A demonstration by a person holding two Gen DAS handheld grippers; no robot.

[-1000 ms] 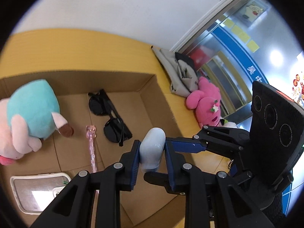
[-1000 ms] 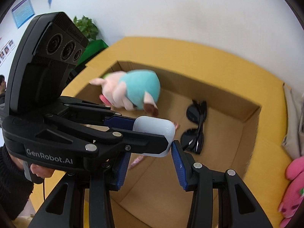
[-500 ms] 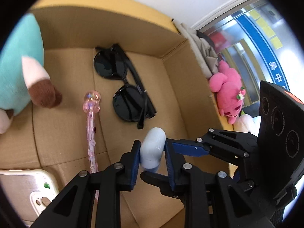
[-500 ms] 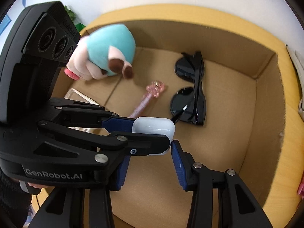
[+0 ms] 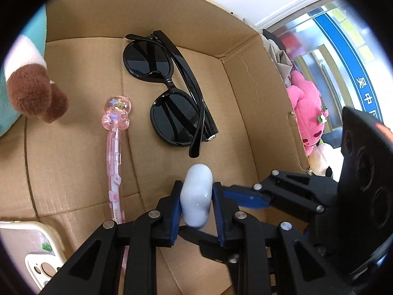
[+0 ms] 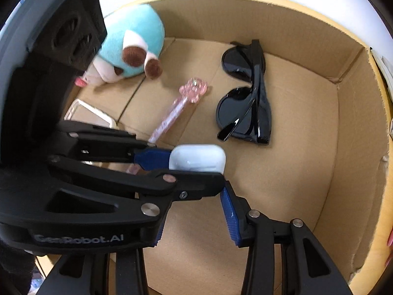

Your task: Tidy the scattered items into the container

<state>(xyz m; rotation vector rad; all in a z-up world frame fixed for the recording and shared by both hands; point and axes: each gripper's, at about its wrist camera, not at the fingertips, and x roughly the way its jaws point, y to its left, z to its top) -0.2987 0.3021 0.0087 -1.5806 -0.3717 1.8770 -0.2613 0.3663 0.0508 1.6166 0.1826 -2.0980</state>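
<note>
Six things counted, one of each. Five are inside the cardboard box (image 5: 270, 103):
- 1 white earbud case (image 5: 197, 179), inside the walls but held off the floor as far as I can tell
- 1 pair of black sunglasses (image 5: 172, 103), folded, on the box floor
- 1 pink pen (image 5: 115, 147) with a bear-shaped top, just beside the sunglasses
- 1 phone (image 5: 36, 248) in a pale case, camera side up, in the near corner
- 1 teal plush toy (image 6: 130, 46) with brown ears, by the far wall

The sixth is a pink plush (image 5: 309, 113) lying outside the box, past its right wall. It is not yet tidied.

Grippers:
- Left gripper (image 5: 196, 196): jaws clamped on the earbud case, blue pads pressing its two sides. It holds the case over a bare patch of cardboard, near the sunglasses' temple tips.
- Right gripper (image 6: 194, 211): jaws apart, nothing gripped. It sits right beside the left gripper, and the left one's fingers cross in front of it in the right wrist view.

Step in hand, by my read, is setting the earbud case down in the box. The next move calls for lowering the case the last bit onto the clear patch and then parting the left jaws. Keep it clear of the sunglasses and pen. The case is smooth and rounded, so it may roll or tip when released. After that, the pink plush outside looks like the likely next pick.
</note>
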